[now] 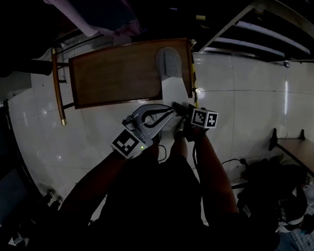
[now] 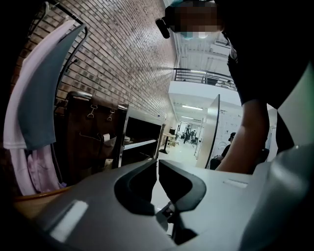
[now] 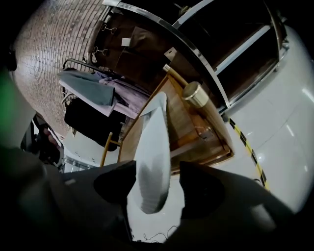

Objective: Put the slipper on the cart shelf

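One slipper (image 3: 153, 157): grey and textured. The far end rests on the right end of the cart shelf (image 1: 117, 76). The near end reaches past the shelf's edge, in between the right gripper's jaws.
Right gripper (image 3: 157, 166): jaws are spread wide, one on each side of the slipper. A gap shows on the right side, so it is not pinching the slipper.
Left gripper (image 2: 157, 166): jaws are pressed together at the tips with nothing between them. It is held just beside the right gripper, short of the shelf.
Step in hand: judged to be the release, since the slipper is borne by the shelf and the jaws stand clear of it.
Next move: judged to call for a straight draw-back of the right gripper without catching the overhanging end. A nudge further onto the board may be wanted.
Count: one slipper, one cart with one wooden shelf in view, two grippers.
Surroundings: one brass knob (image 3: 195, 92) on the cart's corner post, one striped floor tape (image 3: 248, 147) beside the cart, and garments (image 2: 34, 98) hanging against the brick wall.
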Demonstrator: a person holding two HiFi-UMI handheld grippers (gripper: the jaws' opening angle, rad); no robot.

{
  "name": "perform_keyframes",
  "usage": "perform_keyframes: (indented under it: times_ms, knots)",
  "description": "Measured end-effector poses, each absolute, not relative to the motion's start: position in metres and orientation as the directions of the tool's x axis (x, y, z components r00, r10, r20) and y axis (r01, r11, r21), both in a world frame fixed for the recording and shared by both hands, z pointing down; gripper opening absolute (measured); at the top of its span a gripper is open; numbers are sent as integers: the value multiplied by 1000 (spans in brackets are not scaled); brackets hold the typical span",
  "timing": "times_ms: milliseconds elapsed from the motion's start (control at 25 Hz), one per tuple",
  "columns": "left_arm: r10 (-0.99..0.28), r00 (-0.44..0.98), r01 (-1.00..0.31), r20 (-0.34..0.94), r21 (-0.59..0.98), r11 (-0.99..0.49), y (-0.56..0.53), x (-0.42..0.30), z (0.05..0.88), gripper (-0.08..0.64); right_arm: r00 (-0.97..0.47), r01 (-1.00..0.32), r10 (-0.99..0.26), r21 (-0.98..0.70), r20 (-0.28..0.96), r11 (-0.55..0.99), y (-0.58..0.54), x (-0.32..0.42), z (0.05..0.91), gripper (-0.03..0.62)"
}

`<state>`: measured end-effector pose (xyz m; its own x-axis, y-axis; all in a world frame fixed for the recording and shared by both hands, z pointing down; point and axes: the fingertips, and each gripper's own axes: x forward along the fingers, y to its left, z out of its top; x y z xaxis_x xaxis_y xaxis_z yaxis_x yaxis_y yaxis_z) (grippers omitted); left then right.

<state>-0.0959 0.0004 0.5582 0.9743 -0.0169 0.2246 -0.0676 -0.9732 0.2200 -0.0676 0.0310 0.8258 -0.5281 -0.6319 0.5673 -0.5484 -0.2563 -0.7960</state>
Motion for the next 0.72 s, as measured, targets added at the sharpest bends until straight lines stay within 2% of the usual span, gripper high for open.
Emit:
perform_keyframes:
  times_ms: [80, 200, 360, 520, 720]
  knots:
    - [-20, 973, -74, 230, 226, -971, -1, -98, 562, 20, -527, -544, -642, -802, 557, -249, 26, -67, 824, 258]
    - [-38, 969, -99, 244, 244, -965, -3, -105, 568, 20, -544, -542, -641, -810, 542, -224, 22, -69, 821, 133]
    - [-56, 965, -120, 255, 246, -962, -5, -110, 570, 19, -569, -560, -641, -814, 515, -157, 18, -72, 809, 72]
    - [-81, 963, -144, 258, 236, -961, -9, -117, 567, 18, -557, -591, -675, -802, 484, -87, 12, -71, 779, 61]
    - [-118, 963, -172, 241, 216, -961, -12, -127, 545, 17, -508, -653, -757, -757, 412, 26, 3, -63, 703, 61]
